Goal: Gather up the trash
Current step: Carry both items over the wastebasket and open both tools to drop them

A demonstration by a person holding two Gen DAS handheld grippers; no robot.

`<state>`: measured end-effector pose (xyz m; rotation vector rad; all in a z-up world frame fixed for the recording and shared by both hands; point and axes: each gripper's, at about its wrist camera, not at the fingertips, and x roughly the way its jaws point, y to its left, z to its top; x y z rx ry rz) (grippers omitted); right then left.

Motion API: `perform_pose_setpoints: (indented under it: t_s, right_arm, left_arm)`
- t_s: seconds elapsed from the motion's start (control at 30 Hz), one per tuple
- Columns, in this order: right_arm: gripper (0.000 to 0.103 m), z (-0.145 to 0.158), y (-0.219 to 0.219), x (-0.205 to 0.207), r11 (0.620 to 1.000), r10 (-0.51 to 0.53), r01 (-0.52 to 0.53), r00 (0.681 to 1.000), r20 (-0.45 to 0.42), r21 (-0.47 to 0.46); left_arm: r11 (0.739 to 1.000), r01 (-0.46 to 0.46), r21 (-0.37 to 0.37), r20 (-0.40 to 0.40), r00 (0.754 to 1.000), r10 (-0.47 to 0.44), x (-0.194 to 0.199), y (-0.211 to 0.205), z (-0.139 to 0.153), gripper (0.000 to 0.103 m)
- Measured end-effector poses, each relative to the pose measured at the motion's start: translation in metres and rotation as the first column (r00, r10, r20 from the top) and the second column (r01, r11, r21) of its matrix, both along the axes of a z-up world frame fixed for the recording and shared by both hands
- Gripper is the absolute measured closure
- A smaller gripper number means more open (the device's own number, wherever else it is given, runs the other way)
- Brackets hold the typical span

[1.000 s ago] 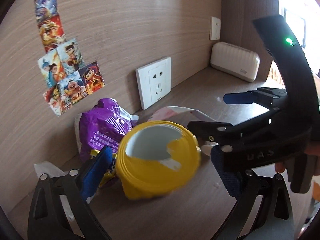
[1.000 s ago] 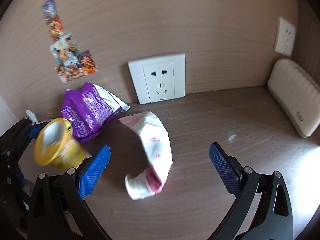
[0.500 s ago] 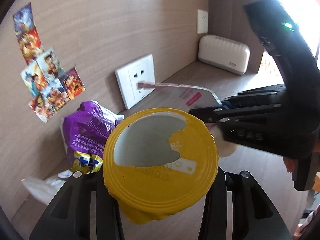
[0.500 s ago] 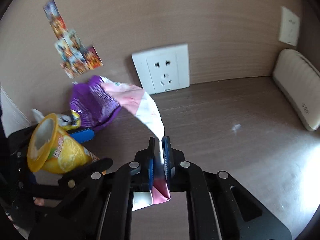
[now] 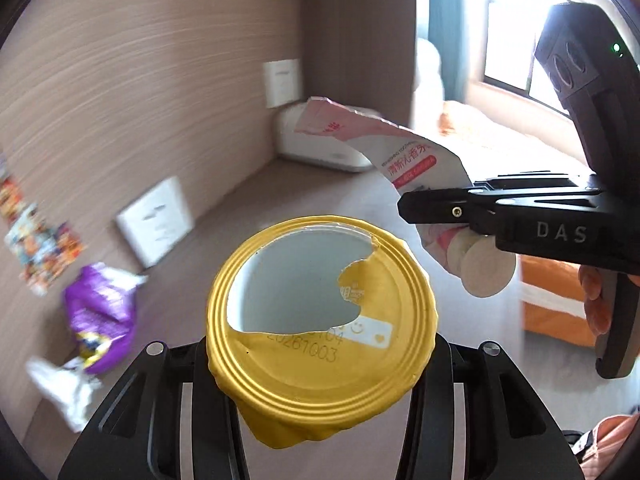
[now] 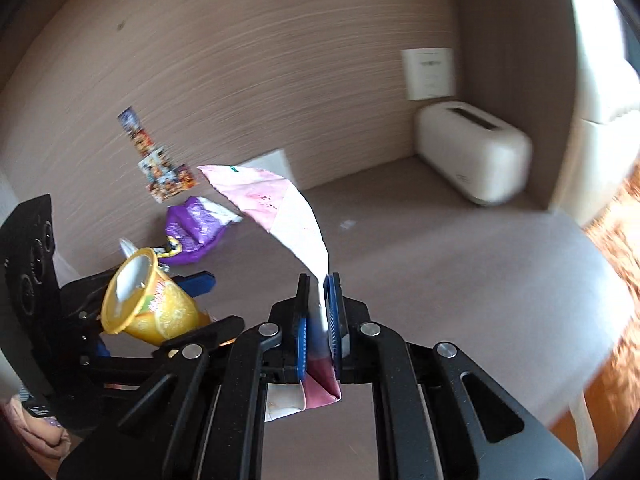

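The scene is a brown desk surface set in a corner of wood-grain wall panels. The white socket plate on the back wall is taken here as the landmark. To the left of it, colourful stickers are pasted on the panel, and below them a purple snack bag and a white crumpled piece lie on the desk near the wall. To the right of the socket plate, in the corner, a white box-shaped device stands on the desk under a second wall plate. Farther to the right a bright window and something orange are visible, both blurred. The left gripper has its jaws closed on a yellow cup with a torn foil lid, held in the air in front of the socket plate. The right gripper has its blue pads pressed together on a pink and white wrapper, which curves upward above the desk.
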<state>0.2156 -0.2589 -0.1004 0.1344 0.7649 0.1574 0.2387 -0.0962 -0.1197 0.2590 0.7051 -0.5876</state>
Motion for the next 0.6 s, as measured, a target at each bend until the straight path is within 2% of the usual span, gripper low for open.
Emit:
perform_pose_setpoints:
  t_s: [0.13, 0.23, 0.43, 0.6]
  right_arm:
    - [0.093, 0.004, -0.04, -0.037, 0.995, -0.099, 0.099, 0.995, -0.01, 0.002]
    - [0.092, 0.003, -0.068, -0.069, 0.984, -0.179, 0.179, 0.984, -0.022, 0.001]
    - [0.092, 0.001, -0.115, -0.133, 0.947, -0.321, 0.32, 0.946, -0.047, -0.012]
    - [0.092, -0.006, -0.147, -0.18, 0.909, -0.415, 0.416, 0.906, -0.078, -0.01]
  left_arm:
    - [0.993, 0.115, -0.006, -0.007, 0.993, -0.115, -0.015, -0.048, -0.003, 0.061]
    - [0.98, 0.199, -0.018, -0.019, 0.98, -0.2, -0.03, -0.084, -0.005, 0.061]
    - [0.936, 0.35, -0.038, -0.05, 0.935, -0.351, -0.065, -0.15, -0.014, 0.061]
    - [0.89, 0.454, -0.036, -0.063, 0.888, -0.455, -0.101, -0.196, -0.023, 0.061]
